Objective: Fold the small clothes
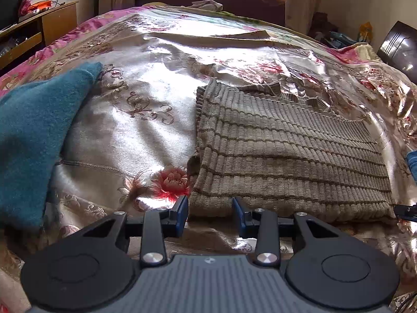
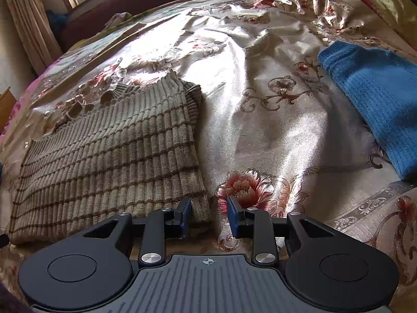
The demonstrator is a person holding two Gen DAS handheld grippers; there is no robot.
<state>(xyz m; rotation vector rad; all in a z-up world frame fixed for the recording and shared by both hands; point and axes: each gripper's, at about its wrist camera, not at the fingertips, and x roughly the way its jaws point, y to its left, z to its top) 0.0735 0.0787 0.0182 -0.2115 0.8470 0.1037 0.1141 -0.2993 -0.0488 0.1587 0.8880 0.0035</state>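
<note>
Straddling the near hem corners of a striped knit sweater (image 1: 286,151) on the bed (image 1: 135,135), the left gripper (image 1: 209,208) and right gripper (image 2: 208,210) wait, fingers apart; pinching both layers evenly should keep the fold square.

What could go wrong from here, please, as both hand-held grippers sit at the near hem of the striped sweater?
1. Only the sweater's corner lies between the right hand-held gripper's open jaws, so a closing grip may slip off.
2. The left hand-held gripper might pinch the satin bedspread beneath the hem too.
3. The far end looks bunched, so a fold may come out uneven.
</note>
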